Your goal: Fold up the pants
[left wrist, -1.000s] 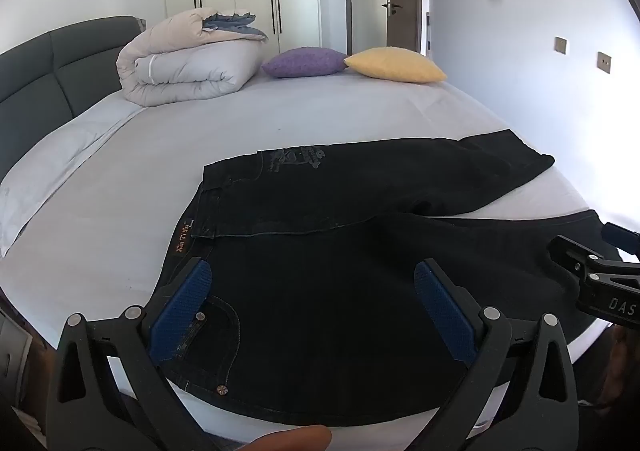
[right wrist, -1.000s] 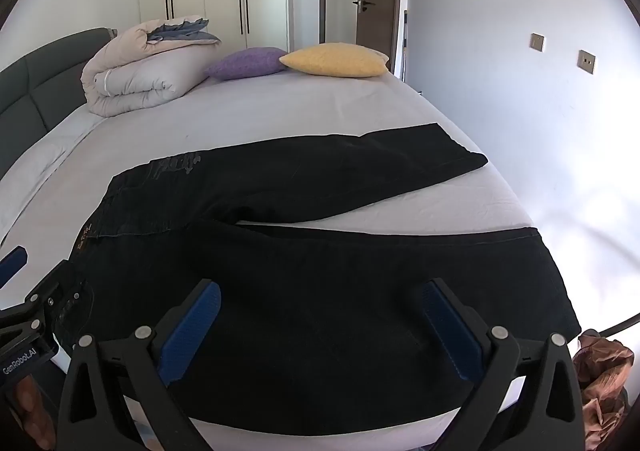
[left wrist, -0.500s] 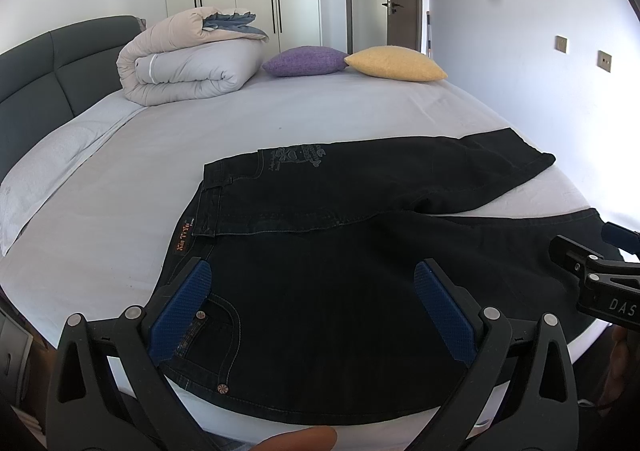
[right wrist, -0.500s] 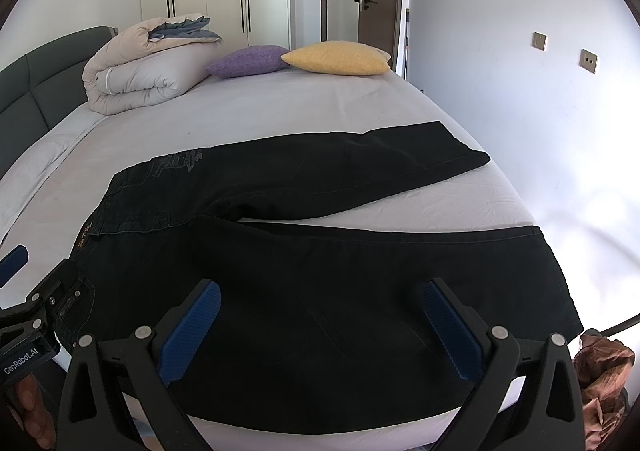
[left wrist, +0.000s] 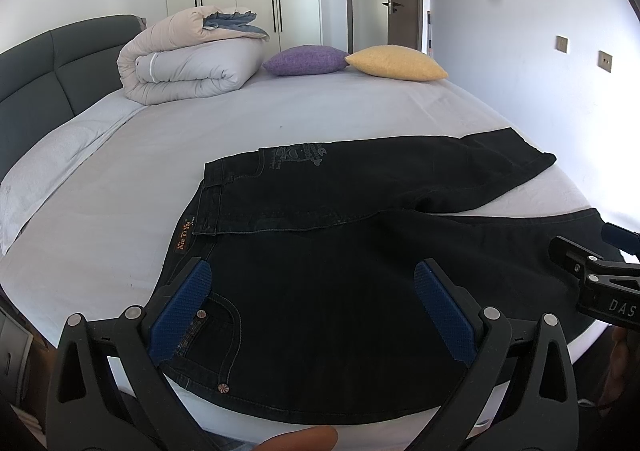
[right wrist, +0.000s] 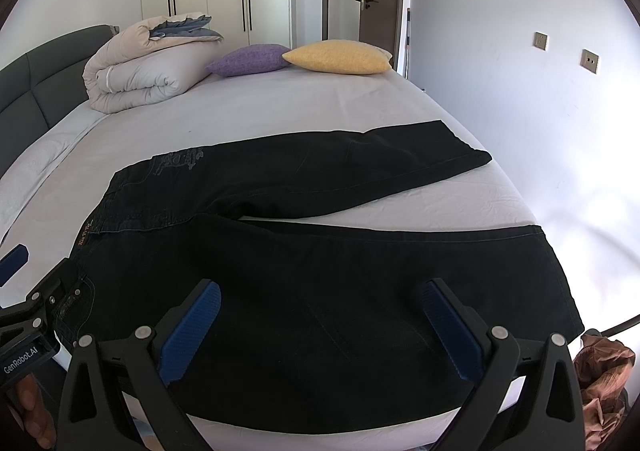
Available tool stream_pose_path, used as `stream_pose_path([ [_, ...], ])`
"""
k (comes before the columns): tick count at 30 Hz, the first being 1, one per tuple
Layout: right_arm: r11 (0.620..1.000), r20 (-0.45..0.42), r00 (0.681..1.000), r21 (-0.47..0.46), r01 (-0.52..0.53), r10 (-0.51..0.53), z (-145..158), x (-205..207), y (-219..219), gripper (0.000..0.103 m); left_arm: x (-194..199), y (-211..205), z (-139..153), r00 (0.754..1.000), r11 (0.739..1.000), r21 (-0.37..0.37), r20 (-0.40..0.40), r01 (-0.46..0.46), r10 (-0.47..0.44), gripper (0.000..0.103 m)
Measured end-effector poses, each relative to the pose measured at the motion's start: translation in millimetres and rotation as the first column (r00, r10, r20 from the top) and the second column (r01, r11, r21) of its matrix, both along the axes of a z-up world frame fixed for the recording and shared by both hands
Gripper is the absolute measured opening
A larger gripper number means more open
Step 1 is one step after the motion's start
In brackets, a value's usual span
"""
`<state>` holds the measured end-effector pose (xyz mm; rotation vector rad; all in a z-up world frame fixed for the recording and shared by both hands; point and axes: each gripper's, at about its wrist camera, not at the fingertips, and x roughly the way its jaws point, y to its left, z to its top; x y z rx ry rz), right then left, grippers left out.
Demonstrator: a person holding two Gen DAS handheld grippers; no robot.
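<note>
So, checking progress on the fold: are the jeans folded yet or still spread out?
Spread out. The black jeans lie flat on the bed, legs splayed apart in a V, nothing doubled over.

We count one pair of black pants (left wrist: 360,251) on the near part of one bed (left wrist: 320,111), two cushions at its far end, one purple (left wrist: 304,60) and one yellow (left wrist: 396,62), one rolled duvet (left wrist: 188,67) far left, and two wall plates (left wrist: 562,44) on the right.
</note>
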<state>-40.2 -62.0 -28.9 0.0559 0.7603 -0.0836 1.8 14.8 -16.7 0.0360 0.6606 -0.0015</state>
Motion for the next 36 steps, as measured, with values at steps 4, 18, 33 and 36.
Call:
stream_pose_path([
  [4,1.000,-0.001,1.000,0.000,-0.001,0.001,0.2,0.4,-0.1,0.103,0.1,0.6,-0.4,1.000,1.000,0.002,-0.001,0.000,0.000,0.103],
  [18,1.000,-0.003,1.000,0.001,-0.001,0.001,-0.2,0.4,0.9,0.103,-0.1,4.0,-3.4,1.000,1.000,0.000,-0.003,-0.002,0.002,0.103],
  [33,1.000,-0.006,1.000,0.002,-0.002,0.002,-2.4,-0.1,4.2,0.103,1.4,7.6,-14.2,1.000,1.000,0.017,-0.008,-0.017,0.017,0.103],
  [36,1.000,-0.007,1.000,0.002,-0.003,0.003,-2.8,-0.1,4.5,0.103,0.7,7.1,-15.2,1.000,0.999,0.025,-0.005,-0.023,0.023,0.103],
])
